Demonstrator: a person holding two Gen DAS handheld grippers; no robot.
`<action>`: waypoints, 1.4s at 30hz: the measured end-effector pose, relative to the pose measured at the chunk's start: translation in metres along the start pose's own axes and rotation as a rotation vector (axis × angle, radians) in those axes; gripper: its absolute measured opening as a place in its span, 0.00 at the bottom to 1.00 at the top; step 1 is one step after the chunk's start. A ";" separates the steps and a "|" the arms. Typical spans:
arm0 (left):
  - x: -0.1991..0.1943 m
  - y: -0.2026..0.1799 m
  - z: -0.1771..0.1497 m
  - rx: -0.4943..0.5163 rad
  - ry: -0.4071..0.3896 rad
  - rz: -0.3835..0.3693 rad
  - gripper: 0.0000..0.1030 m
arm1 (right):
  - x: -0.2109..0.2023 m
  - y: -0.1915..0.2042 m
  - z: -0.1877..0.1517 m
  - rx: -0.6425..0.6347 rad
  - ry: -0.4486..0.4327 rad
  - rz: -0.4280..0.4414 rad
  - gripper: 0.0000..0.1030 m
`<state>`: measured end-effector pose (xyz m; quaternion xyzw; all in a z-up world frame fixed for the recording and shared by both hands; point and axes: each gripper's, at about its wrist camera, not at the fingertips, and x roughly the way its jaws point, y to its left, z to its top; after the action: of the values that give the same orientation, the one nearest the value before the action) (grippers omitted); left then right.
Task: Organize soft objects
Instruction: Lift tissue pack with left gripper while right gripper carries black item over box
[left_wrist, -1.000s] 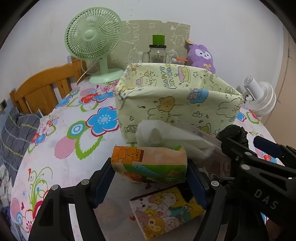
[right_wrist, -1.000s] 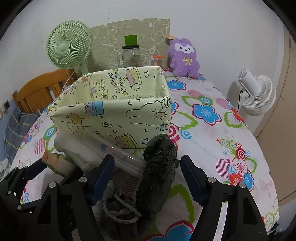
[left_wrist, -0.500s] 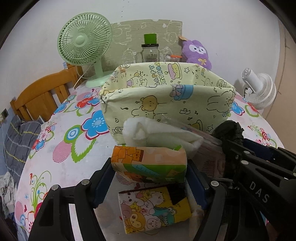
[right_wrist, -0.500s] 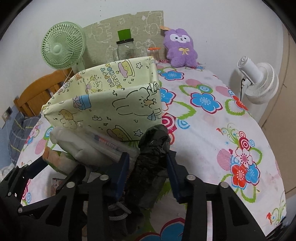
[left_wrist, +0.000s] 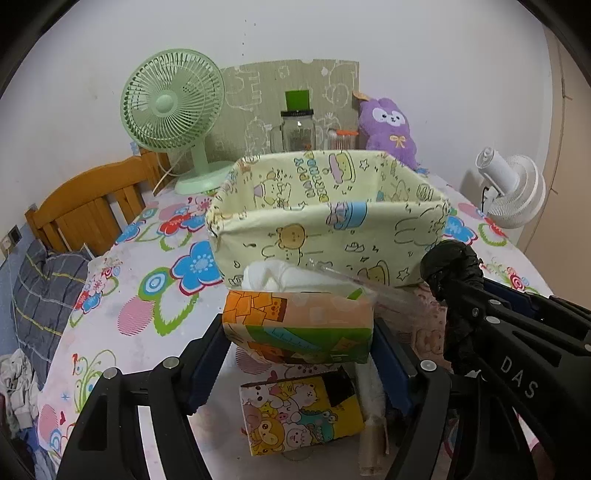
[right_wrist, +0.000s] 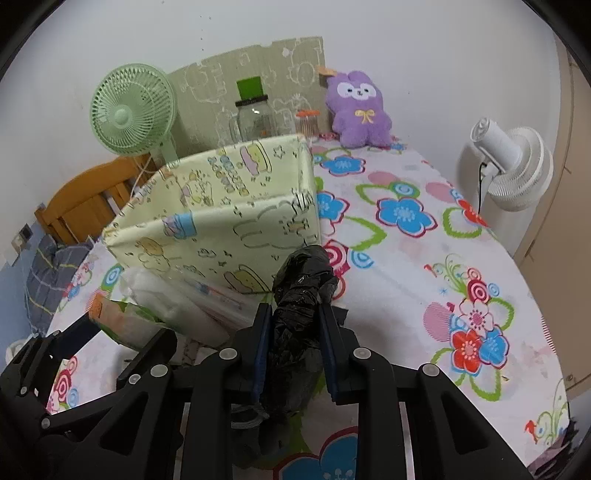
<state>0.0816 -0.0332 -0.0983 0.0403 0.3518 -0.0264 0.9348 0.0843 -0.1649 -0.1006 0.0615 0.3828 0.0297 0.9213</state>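
My left gripper (left_wrist: 299, 332) is shut on an orange and green tissue pack (left_wrist: 295, 325) and holds it above the table, just in front of the pale yellow fabric bin (left_wrist: 325, 221). My right gripper (right_wrist: 295, 325) is shut on a rolled black plastic bag (right_wrist: 301, 295), lifted near the bin's (right_wrist: 221, 218) front right corner. The black bag also shows in the left wrist view (left_wrist: 452, 273). A white soft bundle in clear wrap (left_wrist: 280, 275) lies against the bin's front. A cartoon-printed tissue pack (left_wrist: 303, 417) lies on the table below my left gripper.
A green fan (left_wrist: 173, 107), a glass jar (left_wrist: 297, 127) and a purple plush (left_wrist: 388, 125) stand behind the bin by the wall. A white fan (right_wrist: 513, 162) stands off the table's right edge. A wooden chair (left_wrist: 85, 206) is at the left.
My right gripper has closed on the black bag and lifted it. My left gripper has risen with the tissue pack towards the bin's front.
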 end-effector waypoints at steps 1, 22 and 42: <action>-0.003 0.000 0.000 -0.001 -0.006 -0.001 0.74 | -0.003 0.001 0.001 -0.001 -0.006 0.002 0.27; -0.060 0.001 0.022 -0.005 -0.124 -0.017 0.74 | -0.065 0.023 0.019 -0.045 -0.123 0.020 0.27; -0.079 0.004 0.039 -0.014 -0.178 -0.017 0.74 | -0.091 0.031 0.036 -0.067 -0.188 0.022 0.27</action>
<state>0.0477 -0.0316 -0.0169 0.0283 0.2679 -0.0352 0.9624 0.0454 -0.1464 -0.0069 0.0373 0.2929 0.0465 0.9543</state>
